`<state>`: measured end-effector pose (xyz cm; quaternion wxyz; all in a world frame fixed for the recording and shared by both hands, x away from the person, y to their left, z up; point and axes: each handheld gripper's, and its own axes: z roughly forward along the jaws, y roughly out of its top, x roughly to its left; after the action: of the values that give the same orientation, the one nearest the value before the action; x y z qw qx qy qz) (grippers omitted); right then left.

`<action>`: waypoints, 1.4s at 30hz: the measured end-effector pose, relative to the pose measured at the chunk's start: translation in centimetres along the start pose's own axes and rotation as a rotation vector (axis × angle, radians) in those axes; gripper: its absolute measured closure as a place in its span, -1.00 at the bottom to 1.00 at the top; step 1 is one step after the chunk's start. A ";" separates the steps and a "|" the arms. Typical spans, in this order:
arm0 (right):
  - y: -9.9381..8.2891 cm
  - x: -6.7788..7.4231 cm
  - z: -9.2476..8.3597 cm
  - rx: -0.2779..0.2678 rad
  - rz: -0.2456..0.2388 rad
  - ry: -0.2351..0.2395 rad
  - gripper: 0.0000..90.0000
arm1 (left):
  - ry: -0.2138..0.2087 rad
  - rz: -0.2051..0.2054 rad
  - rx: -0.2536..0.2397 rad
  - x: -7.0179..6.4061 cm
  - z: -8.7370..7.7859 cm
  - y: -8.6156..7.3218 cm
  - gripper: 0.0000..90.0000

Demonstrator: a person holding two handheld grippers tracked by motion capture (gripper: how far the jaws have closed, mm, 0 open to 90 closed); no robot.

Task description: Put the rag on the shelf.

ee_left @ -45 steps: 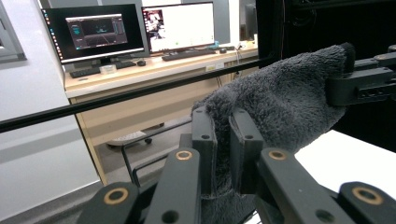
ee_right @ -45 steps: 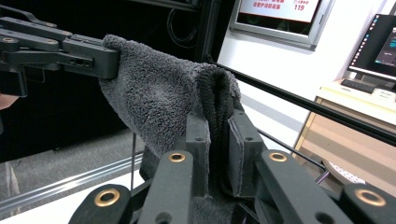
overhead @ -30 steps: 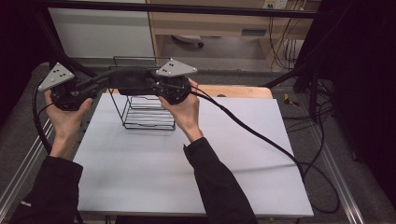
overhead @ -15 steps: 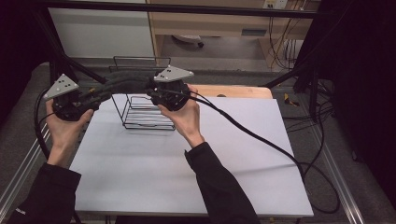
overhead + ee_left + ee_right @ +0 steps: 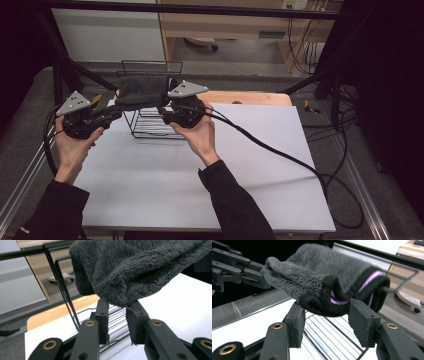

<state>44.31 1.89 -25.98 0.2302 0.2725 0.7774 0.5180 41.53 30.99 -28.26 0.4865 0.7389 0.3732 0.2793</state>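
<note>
A dark grey fuzzy sock (image 5: 142, 90) with a purple-striped cuff lies draped over the top of a black wire rack (image 5: 150, 127) at the table's back left. At the sock's toe end, my left gripper (image 5: 116, 111) is open. In the left gripper view the fleece (image 5: 140, 267) hangs onto the tips of that gripper (image 5: 117, 312), whose jaws stand apart, with the rack's wires (image 5: 62, 290) behind. My right gripper (image 5: 162, 110) is open at the cuff end. The cuff (image 5: 332, 300) hovers just above its wide-spread jaws (image 5: 324, 315). The left gripper (image 5: 258, 277) shows beyond the toe.
The rack stands on a white tabletop (image 5: 200, 190), with a wooden board (image 5: 250, 97) behind it. A thick black cable (image 5: 280, 150) trails from the right gripper across the table to the right. Black frame bars (image 5: 65, 75) rise at the back left.
Both hands have come down and toward the person. The left gripper has pulled left to the sock's toe end. The sock, earlier stretched between the grippers, now rests on the rack top.
</note>
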 end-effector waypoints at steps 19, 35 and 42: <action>-5.1 -2.5 3.0 0.020 0.082 0.008 -0.16 | 0.018 -0.079 0.078 0.4 3.6 -2.2 0.29; -5.9 -3.2 -0.3 0.040 0.107 0.080 -0.79 | -0.022 -0.077 0.173 -0.4 3.0 -3.7 -0.39; -7.4 -4.4 -3.0 0.057 0.139 0.066 -0.86 | -0.026 -0.063 0.188 -1.1 2.0 -5.2 -0.61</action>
<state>44.27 -5.37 -31.45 0.1600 0.3151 0.7783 0.5190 40.98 30.37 -33.89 0.4283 0.7727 0.4147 0.2179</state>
